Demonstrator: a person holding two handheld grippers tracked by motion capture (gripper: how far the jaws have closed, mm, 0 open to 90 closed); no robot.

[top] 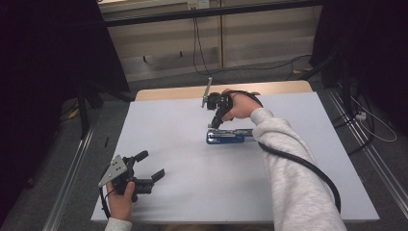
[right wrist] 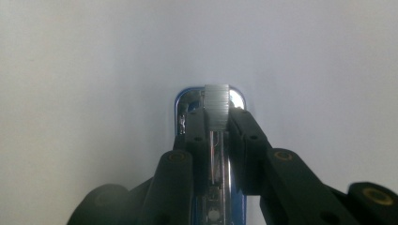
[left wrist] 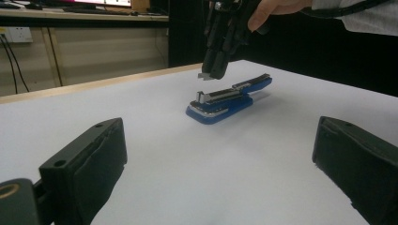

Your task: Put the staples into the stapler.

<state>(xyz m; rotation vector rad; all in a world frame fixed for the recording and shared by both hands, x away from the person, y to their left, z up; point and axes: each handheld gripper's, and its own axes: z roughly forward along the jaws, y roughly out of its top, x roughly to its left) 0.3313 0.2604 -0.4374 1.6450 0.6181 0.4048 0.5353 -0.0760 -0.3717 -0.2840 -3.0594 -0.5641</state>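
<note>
A blue stapler [top: 228,136] lies on the white table top [top: 192,202] right of centre, its metal staple channel [left wrist: 220,95] showing on top. My right gripper [top: 215,122] points down just above the stapler's front end, shut on a short silver strip of staples [right wrist: 217,105]. In the left gripper view that strip [left wrist: 205,75] hangs a little above the channel, not touching it. The stapler's blue and chrome nose [right wrist: 187,97] sits right under the strip. My left gripper [top: 153,164] rests open near the table's front left corner with nothing between its pads [left wrist: 89,159].
A wooden strip [top: 192,91] edges the table's far side. Cables [top: 202,53] trail on the floor beyond it, and metal rails [top: 72,183] run along both sides. The right gripper's black cable [top: 308,168] lies over the person's grey sleeve.
</note>
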